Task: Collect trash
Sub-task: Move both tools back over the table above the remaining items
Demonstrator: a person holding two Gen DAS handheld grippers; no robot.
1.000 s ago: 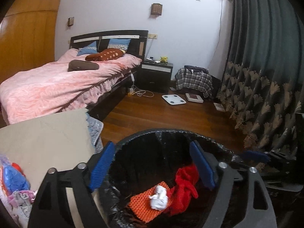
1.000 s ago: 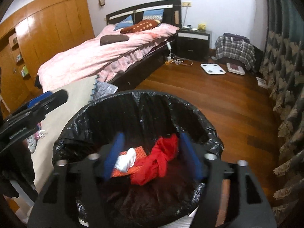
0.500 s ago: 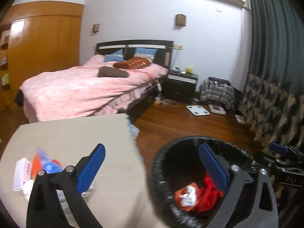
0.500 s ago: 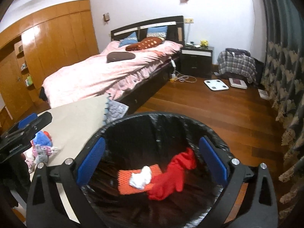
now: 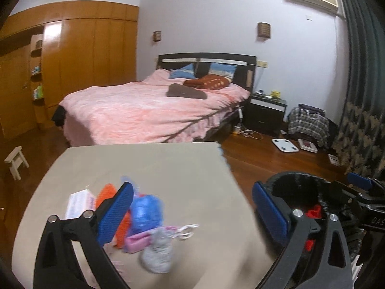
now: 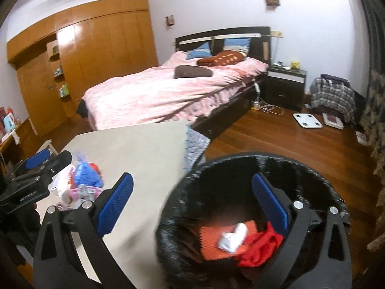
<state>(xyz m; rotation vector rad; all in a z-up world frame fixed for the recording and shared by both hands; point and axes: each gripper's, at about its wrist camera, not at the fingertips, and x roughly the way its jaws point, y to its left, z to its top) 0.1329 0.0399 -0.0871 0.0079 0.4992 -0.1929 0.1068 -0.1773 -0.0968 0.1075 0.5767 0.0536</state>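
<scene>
A pile of trash lies on the beige table: a blue crumpled bag, orange mesh, a white packet, pink and grey bits. My left gripper is open and empty above the table, just right of the pile. A black-lined trash bin stands beside the table; it holds orange mesh, a white wad and red cloth. My right gripper is open and empty over the bin's left rim. The bin also shows in the left wrist view, and the pile in the right wrist view.
A pink bed stands behind the table. A dark nightstand, a plaid bundle and a white scale are on the wooden floor at right. Curtains hang far right. A small stool stands at left.
Both grippers have swung left, away from above the bin towards the table. The trash pile has come into view under the left gripper. Both stay open.
</scene>
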